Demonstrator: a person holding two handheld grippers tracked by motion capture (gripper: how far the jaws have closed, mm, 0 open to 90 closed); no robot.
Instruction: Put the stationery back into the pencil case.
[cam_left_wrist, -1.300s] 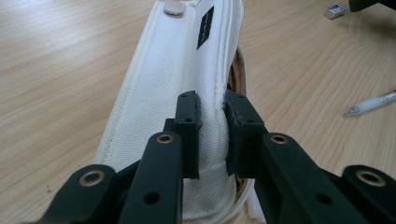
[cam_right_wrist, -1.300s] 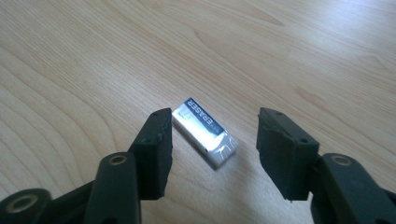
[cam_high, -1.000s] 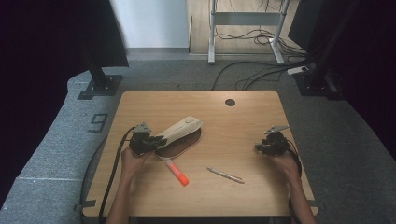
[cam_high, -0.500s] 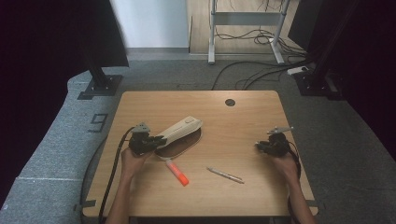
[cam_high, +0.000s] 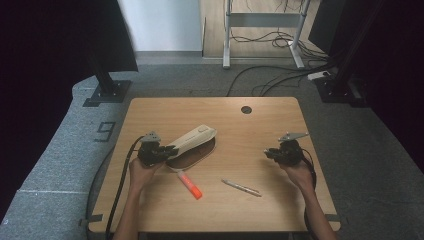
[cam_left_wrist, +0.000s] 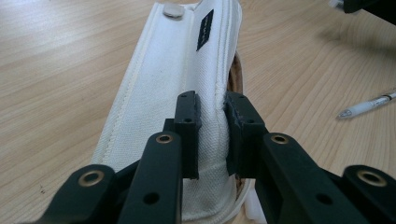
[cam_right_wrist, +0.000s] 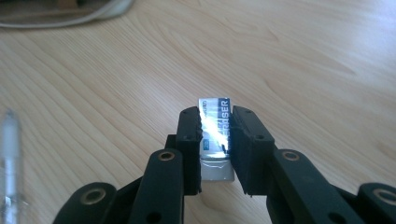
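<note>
On the wooden table (cam_high: 150, 210) my left gripper (cam_high: 159, 151) pinches the flap of the white canvas pencil case (cam_left_wrist: 182, 70), its jaws pressed tight on the fabric and holding the flap lifted so the brown inside lies open. My right gripper (cam_right_wrist: 216, 140) has just been closing its jaws and now clamps a small eraser (cam_right_wrist: 215, 122) in its printed sleeve, held just above the tabletop at the right side, well apart from the case. I judge the work as packing the case: the eraser is picked up but not yet inside. An orange highlighter (cam_high: 189, 184) lies just beside the case's near edge, and a pen (cam_high: 241, 187) rests near the table's middle; both seem left to collect. Next I would carry the eraser across to the opened case
</note>
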